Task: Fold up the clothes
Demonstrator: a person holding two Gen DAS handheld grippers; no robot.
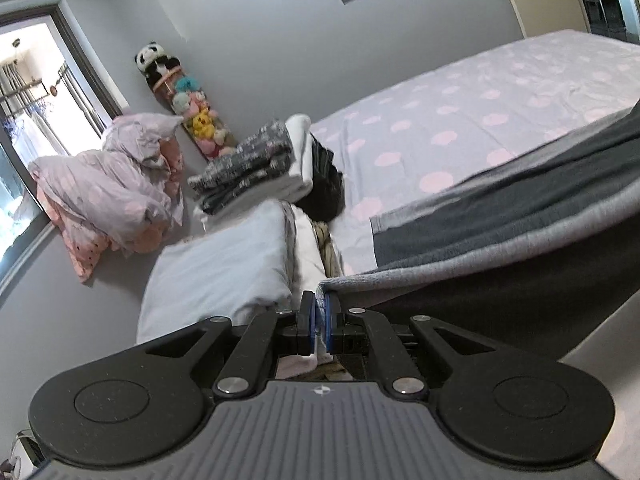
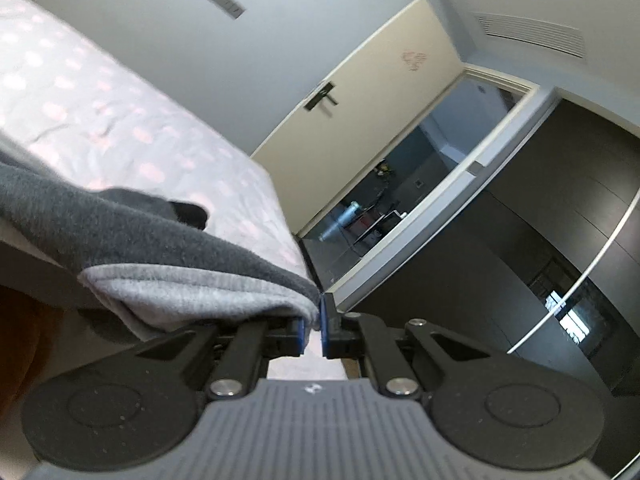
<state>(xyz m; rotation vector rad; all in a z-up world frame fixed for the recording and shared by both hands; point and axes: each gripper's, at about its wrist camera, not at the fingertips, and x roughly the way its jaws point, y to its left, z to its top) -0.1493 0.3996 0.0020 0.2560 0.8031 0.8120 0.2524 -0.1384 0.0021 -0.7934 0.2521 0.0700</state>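
A two-tone grey garment, dark grey with a light grey band, stretches from the right edge of the left wrist view down to my left gripper. That gripper is shut on a light grey corner of it. In the right wrist view the same grey garment hangs in from the left. My right gripper is shut on its light grey hem, with the cloth pinched between the blue pads. The garment is held above the bed with the polka-dot sheet, and the camera view is tilted.
Folded clothes are stacked at the bed's left end: a patterned dark pile and a light blue folded piece. A heap of pink bedding and plush toys sit by the wall. An open door and a dark wardrobe stand beyond the bed.
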